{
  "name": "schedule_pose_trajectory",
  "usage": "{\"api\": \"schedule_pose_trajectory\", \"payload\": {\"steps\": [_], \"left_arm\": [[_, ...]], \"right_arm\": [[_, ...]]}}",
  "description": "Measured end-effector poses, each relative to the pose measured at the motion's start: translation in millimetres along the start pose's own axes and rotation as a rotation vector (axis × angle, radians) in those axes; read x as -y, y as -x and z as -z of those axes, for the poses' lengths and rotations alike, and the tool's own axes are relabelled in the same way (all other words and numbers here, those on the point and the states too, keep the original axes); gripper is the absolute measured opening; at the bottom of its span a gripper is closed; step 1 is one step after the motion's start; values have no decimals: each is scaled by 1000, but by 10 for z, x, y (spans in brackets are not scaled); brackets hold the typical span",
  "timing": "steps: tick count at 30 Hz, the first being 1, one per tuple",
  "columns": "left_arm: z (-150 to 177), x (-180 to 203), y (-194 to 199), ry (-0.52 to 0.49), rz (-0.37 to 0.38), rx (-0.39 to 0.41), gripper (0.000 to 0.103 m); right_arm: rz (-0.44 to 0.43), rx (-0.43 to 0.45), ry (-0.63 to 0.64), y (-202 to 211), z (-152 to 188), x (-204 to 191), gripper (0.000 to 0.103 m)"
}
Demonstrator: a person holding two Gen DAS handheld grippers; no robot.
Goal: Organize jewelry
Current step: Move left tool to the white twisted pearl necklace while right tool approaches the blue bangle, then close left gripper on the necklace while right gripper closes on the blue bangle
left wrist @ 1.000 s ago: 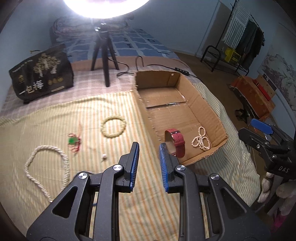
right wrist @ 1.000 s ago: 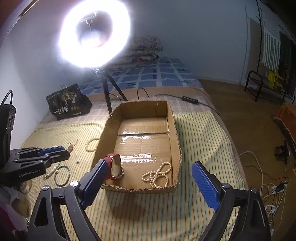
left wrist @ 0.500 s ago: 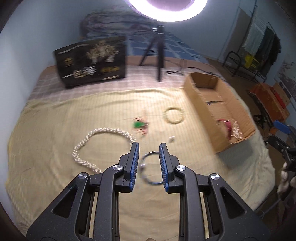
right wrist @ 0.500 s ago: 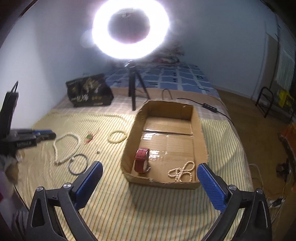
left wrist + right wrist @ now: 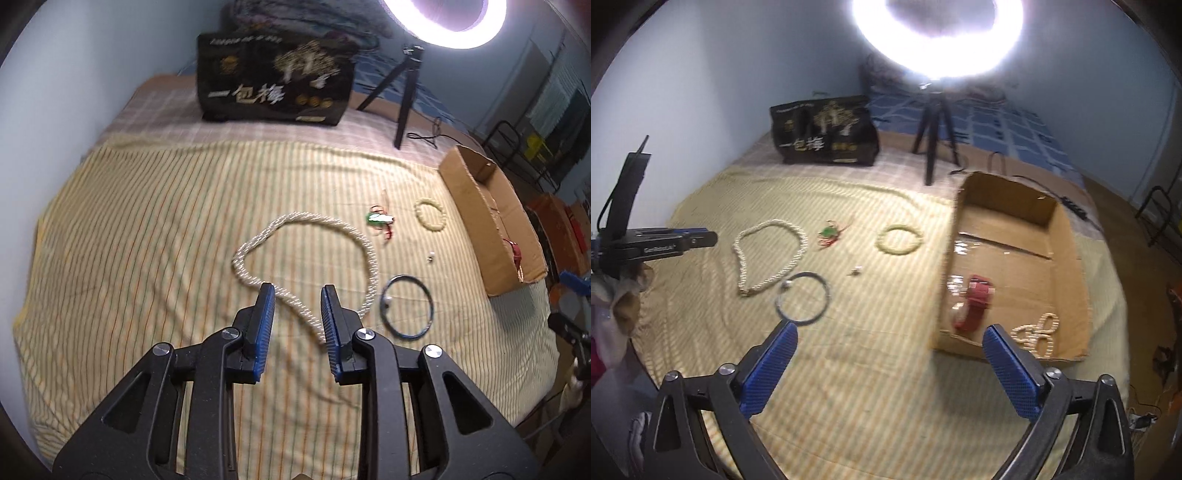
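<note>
Bed: covered by a yellow striped sheet (image 5: 155, 229); jewelry is laid on it, a cardboard box (image 5: 1067, 266) is set at its right side.
Left claw (image 5: 297, 295): held low over the sheet, jaws parted by a narrow gap and just opened a little; near end of the white rope necklace (image 5: 306, 221) is seen in the gap, not pressed by the pads, nothing gripped.
Right claw (image 5: 886, 336): jaws spread wide, nothing between them; held above bare sheet, near the box's front left corner.
White rope necklace: looped on the sheet, left of the other loose pieces.
Dark bangle (image 5: 406, 306): flat on the sheet, just right of the necklace's near end, touching or nearly touching it, cannot be told.
Green and red charm (image 5: 380, 219): farther back, between necklace and pale bead bracelet (image 5: 430, 215).
Pale bead bracelet: just left of the box wall.
Small white bead (image 5: 431, 256): alone between bangle and bracelet.
Box contents: red watch strap (image 5: 975, 306) at near left, pearl strand (image 5: 1039, 332) at near right.
Background: black printed bag (image 5: 823, 129) and ring light (image 5: 938, 55) on a tripod at the far end of the bed.
</note>
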State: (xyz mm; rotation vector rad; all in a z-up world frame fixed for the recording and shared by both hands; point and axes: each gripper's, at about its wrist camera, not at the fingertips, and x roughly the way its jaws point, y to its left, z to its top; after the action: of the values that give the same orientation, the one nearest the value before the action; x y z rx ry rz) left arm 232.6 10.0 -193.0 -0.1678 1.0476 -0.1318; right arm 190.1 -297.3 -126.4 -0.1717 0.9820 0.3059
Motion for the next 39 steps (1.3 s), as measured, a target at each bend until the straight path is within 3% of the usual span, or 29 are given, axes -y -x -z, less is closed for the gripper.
{"api": "schedule_pose_trajectory", "payload": {"steps": [10, 15, 30, 39], "left_arm": [[-31, -343, -349, 165, 78, -108, 25], [-79, -390, -536, 229, 101, -154, 25], [164, -146, -598, 289, 134, -217, 25], [219, -2, -660, 304, 71, -197, 25]], "right_arm": [[-121, -134, -121, -546, -42, -98, 61], [-146, -188, -147, -793, -48, -186, 48], [-157, -254, -161, -1110, 3, -268, 37], [-196, -257, -209, -1248, -13, -257, 33]]}}
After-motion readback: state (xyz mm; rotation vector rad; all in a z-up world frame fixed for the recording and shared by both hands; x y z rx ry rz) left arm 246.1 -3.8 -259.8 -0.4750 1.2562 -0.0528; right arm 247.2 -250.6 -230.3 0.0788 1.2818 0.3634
